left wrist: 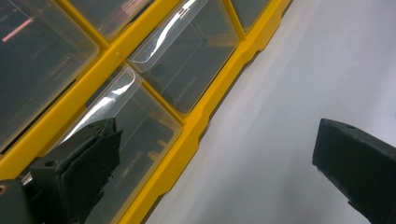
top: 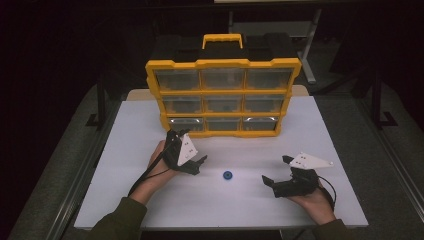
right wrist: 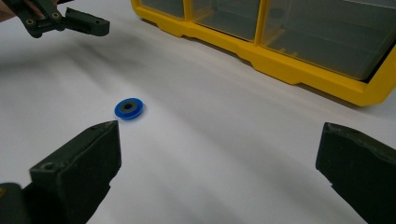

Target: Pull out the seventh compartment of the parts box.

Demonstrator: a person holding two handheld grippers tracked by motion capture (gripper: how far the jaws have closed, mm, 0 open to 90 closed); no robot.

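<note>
White table [top: 310,130]; black frames and grey floor around it, dark room beyond.

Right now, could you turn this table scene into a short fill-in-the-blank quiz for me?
1. The small disc on the table is ____.
2. The drawer cabinet has a ____ frame.
3. The jaws of the left hand-held gripper and the right hand-held gripper stand ____.

Missing words: blue; yellow; open

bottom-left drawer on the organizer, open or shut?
Shut, as far as the pictures tell. The bottom-left drawer sits flush in the yellow organizer frame; the left gripper hovers near it, jaws apart, touching nothing.
</note>
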